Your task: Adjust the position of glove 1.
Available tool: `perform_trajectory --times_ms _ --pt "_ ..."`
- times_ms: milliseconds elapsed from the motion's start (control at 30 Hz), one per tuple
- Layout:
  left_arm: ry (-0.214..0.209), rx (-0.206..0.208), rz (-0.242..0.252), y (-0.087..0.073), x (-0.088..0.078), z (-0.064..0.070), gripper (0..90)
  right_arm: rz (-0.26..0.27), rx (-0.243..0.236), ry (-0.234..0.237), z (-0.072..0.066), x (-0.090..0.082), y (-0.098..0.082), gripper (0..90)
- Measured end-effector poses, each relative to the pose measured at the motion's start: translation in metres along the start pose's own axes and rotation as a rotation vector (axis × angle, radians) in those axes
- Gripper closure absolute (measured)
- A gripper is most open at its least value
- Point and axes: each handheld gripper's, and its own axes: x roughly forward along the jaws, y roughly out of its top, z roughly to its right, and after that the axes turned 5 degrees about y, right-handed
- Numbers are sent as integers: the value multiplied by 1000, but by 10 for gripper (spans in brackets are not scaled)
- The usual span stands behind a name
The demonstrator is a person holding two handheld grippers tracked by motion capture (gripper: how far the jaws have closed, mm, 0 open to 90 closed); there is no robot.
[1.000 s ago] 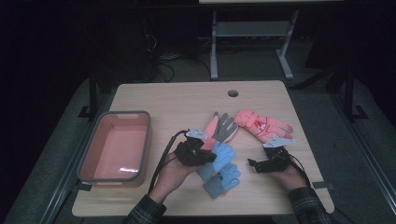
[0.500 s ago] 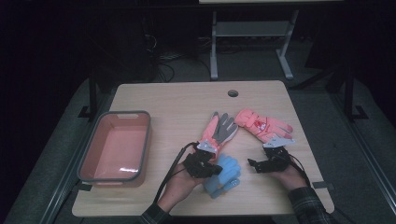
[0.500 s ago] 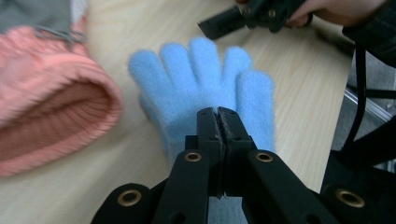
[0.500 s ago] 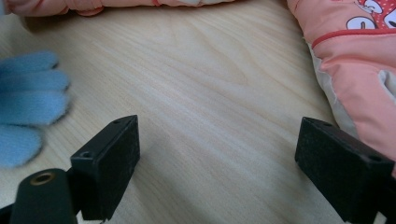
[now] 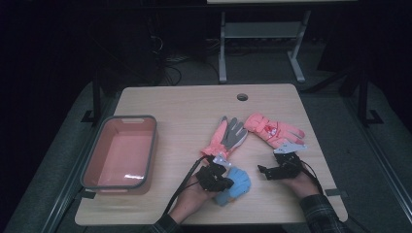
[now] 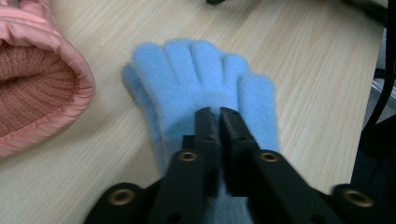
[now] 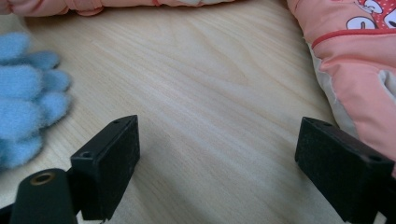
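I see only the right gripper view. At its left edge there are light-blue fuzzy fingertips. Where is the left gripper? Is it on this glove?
Observer: Yes. The left gripper rests on the palm of the light-blue fleece glove, which lies flat on the table. Its jaws have just been opening and a narrow gap shows. I cannot tell if fabric is still pinched.
Operator: Is there any container on the table for the gloves?
Observer: Yes, a salmon-pink rectangular plastic tray with a grey rim stands at the table's left side, with nothing in it.
Operator: How many gloves are there in total?
Observer: Three. The third one is a pink glove with a grey palm, just beyond the blue one.
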Motion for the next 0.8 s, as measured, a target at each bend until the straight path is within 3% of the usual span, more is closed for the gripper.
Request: perform_trajectory --times_ms 33,100,133,167,233,300,500,733,800 --pt "8 -2 27 1 -1 2 724 0 1 0 0 0 0 134" --pt "13 22 17 2 -2 1 546 0 1 0 0 0 0 134" --pt "16 24 23 2 -2 2 480 0 1 0 0 0 0 134" --pt "27 43 20 2 -2 2 480 0 1 0 0 0 0 134" --pt "57 60 34 2 0 5 347 0 1 0 0 0 0 134" --pt "53 77 21 2 2 5 211 -1 1 1 0 0 0 134" --pt "53 118 8 6 13 11 138 -1 0 0 0 0 0 134" --pt "103 131 -15 2 25 11 135 -1 -3 0 0 0 0 134" --pt "90 125 -16 1 27 11 134 -1 -3 0 0 0 0 134"
